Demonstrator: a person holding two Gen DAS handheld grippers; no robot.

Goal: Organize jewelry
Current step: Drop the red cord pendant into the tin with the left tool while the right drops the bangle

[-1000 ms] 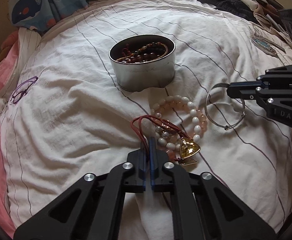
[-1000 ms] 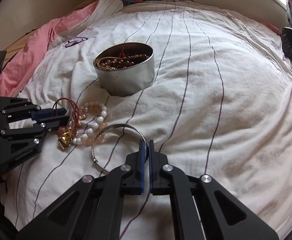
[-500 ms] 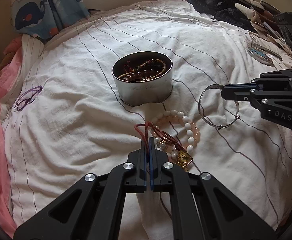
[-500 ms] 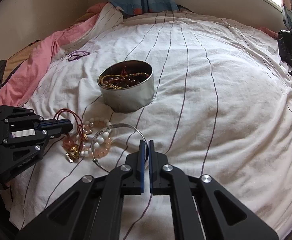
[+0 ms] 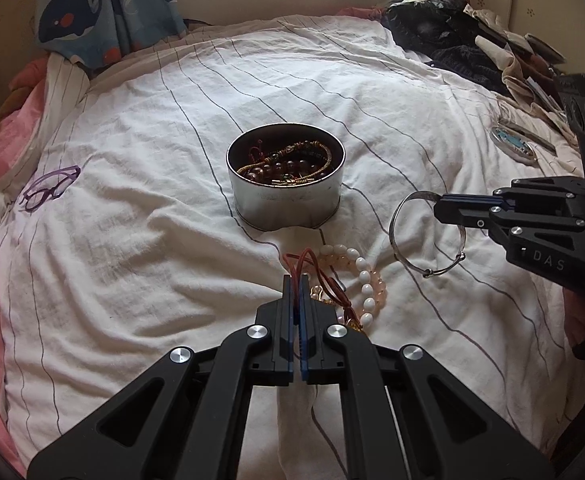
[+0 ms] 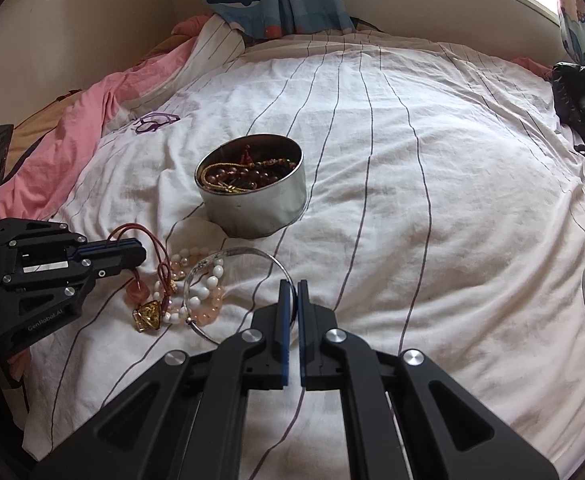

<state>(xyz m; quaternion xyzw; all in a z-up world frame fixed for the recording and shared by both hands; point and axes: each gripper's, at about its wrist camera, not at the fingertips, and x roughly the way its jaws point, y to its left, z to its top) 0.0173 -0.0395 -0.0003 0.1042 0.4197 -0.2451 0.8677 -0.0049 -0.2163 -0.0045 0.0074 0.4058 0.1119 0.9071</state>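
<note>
Claws clamped: left claw (image 5: 293, 280) on red cord necklace (image 5: 312, 270); right claw (image 6: 291, 286) on silver bangle (image 6: 236, 254); best lifted clear, then lowered into tin (image 5: 286, 200) at 12 o'clock.

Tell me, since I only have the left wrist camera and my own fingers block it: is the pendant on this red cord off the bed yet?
Observer: No. In the right wrist view the gold pendant looks to be lying on the sheet, just below the left gripper.
Operator: Do I actually have the cord?
Observer: Yes. The red cord comes out of your closed fingertips and runs down to the pendant.
Operator: Is anything else on it?
Observer: A pink stone sits next to the pendant, under your gripper.
</note>
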